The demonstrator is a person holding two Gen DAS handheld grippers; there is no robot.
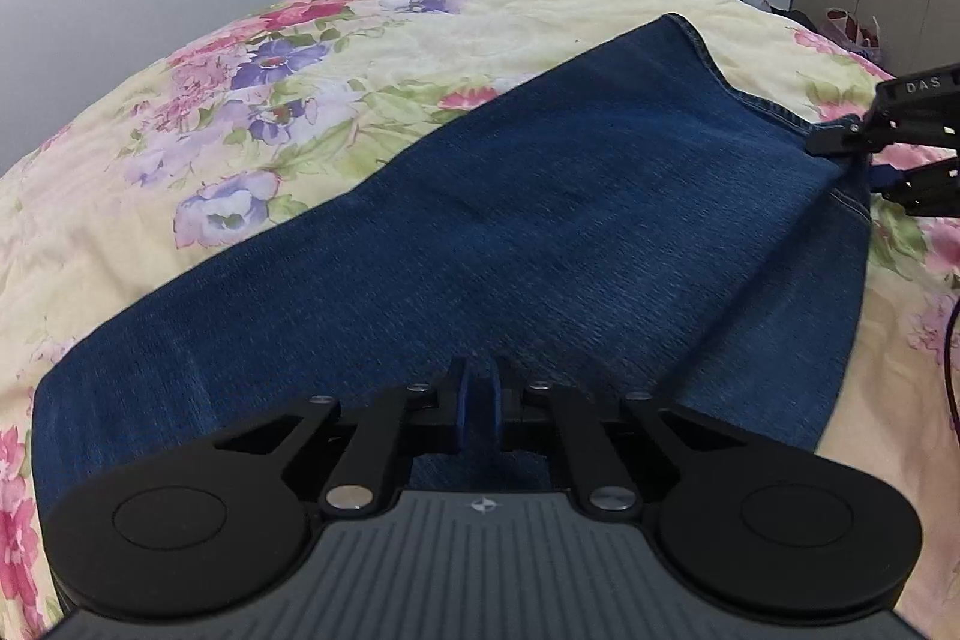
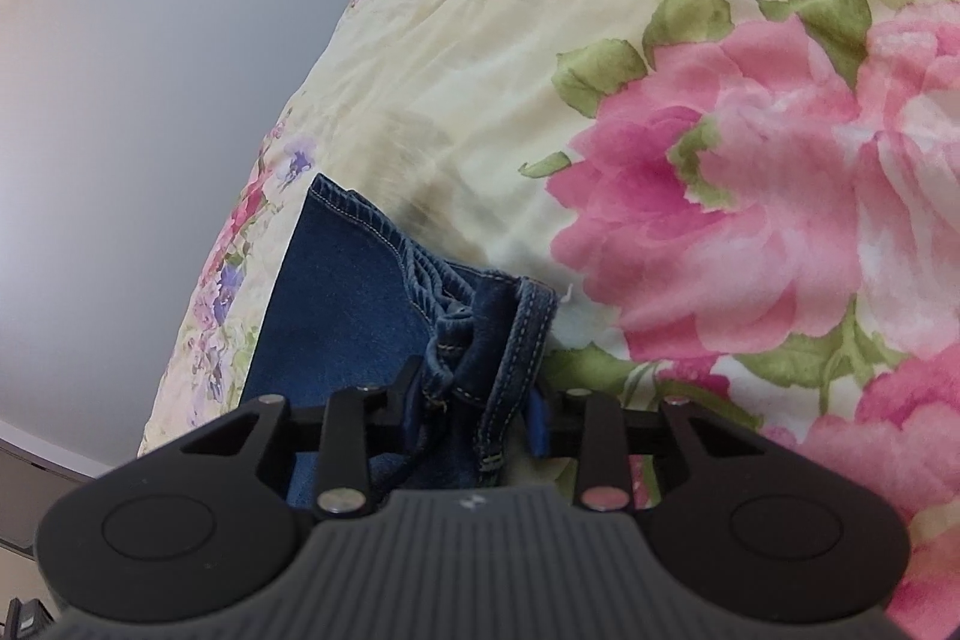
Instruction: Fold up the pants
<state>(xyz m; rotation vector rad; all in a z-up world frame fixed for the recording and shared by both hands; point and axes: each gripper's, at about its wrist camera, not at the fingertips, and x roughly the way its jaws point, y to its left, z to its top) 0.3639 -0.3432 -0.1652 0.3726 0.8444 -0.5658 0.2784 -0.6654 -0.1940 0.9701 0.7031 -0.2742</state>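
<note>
Blue jeans (image 1: 540, 232) lie across the floral quilt (image 1: 180, 112). The left gripper (image 1: 478, 400) is clenched on denim at bottom centre; the right gripper (image 2: 474, 400) grasps the bunched hem.

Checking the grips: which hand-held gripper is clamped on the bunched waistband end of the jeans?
The right hand-held gripper: thick stitched folds of the jeans sit between its fingers. The left hand-held gripper pinches flat denim.
</note>
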